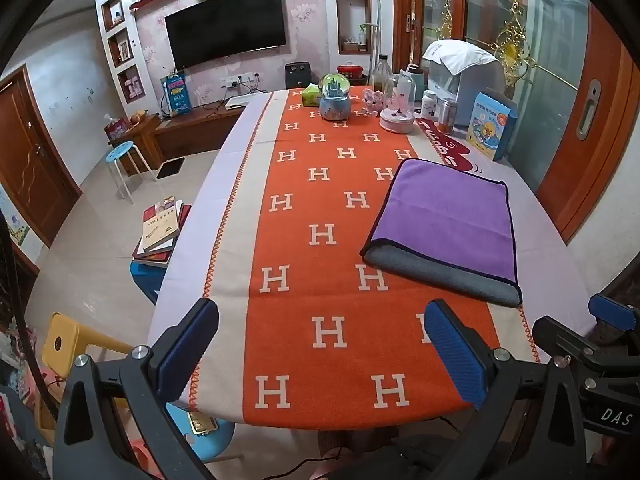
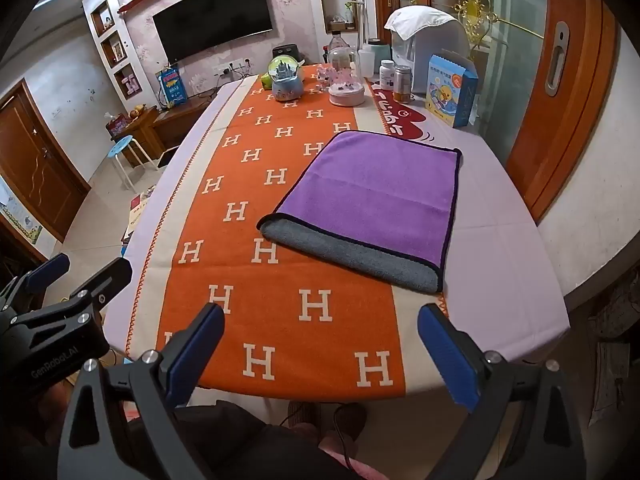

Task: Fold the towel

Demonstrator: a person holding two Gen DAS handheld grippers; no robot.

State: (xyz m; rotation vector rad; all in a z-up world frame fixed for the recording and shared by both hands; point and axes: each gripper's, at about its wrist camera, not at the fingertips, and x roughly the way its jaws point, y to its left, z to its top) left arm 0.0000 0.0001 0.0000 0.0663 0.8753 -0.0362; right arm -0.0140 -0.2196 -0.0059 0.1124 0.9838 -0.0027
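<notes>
Towel (image 2: 372, 184) seen as purple with dark edging, grey underside; runner (image 2: 280, 280) orange, patterned with cream H letters; tablecloth (image 2: 500, 248) pale lilac; gripper pads (image 2: 448, 364) blue

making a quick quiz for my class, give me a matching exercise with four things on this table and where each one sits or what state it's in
Column 1:
1. towel
2. snow globe
3. blue box
4. right claw

Column 2:
A. far end of the orange runner
B. open, over the near table edge, holding nothing
C. folded over, purple on top, grey strip showing at the near edge
D. upright on the table's right side, near the glass door

Pairs: 1-C, 2-A, 3-D, 4-B
</notes>
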